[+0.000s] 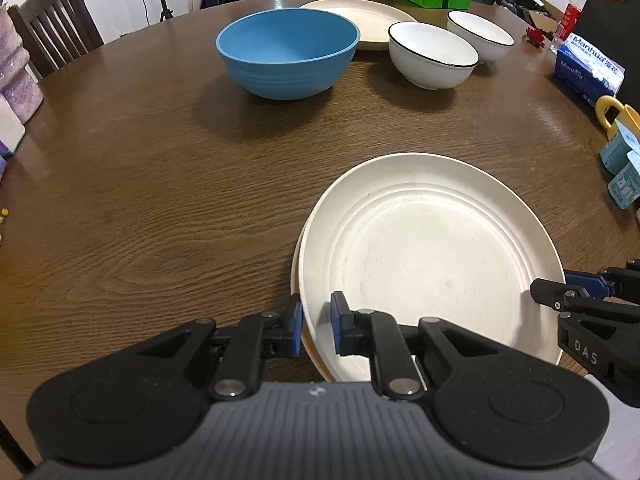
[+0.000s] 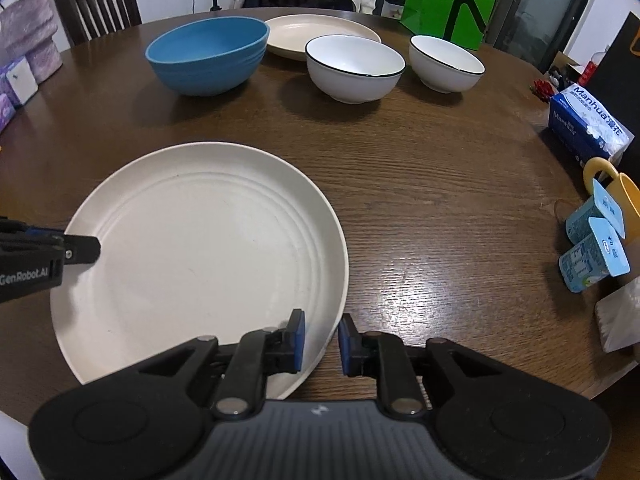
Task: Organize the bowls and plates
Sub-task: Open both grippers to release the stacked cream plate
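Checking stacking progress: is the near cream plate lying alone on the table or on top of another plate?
On another plate. In the left wrist view the top cream plate covers a second plate's rim, which peeks out at its left edge.

lower plate (image 1: 298, 276) mostly hidden beneath the top plate (image 1: 432, 264).

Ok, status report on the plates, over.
Left hand-held gripper shut on top plate's near rim. Right hand-held gripper open, straddling the rim. Top plate sits on a second plate, slightly offset. Bowls far side, nothing in the way.
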A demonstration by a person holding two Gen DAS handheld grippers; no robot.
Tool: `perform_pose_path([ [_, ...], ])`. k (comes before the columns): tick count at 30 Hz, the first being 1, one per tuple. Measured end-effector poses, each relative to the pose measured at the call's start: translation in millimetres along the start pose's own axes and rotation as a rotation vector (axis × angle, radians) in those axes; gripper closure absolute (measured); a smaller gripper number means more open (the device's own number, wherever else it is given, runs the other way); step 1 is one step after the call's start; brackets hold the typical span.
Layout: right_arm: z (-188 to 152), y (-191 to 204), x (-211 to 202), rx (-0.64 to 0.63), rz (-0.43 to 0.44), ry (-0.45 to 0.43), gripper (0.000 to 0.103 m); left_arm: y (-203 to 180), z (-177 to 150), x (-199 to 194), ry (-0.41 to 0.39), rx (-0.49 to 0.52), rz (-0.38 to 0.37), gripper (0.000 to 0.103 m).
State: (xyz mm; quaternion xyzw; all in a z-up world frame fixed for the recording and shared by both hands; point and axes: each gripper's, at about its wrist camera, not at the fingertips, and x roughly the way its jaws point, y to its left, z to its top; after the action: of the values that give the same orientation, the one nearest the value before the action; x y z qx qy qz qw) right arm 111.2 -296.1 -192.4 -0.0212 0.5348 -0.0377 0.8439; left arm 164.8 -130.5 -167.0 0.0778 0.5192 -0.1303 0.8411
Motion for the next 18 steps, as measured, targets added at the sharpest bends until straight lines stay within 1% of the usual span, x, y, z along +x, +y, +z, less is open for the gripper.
perform_pose_path([
  [12, 0, 7, 7, -0.022, -0.021, 0.006, 0.085, -9, -1, 6, 0.011, 0.043, 0.047, 0.087],
  [18, -3, 12, 7, -0.032, -0.041, -0.004, 0.087, -16, -5, 6, -0.033, 0.087, 0.085, 0.086],
])
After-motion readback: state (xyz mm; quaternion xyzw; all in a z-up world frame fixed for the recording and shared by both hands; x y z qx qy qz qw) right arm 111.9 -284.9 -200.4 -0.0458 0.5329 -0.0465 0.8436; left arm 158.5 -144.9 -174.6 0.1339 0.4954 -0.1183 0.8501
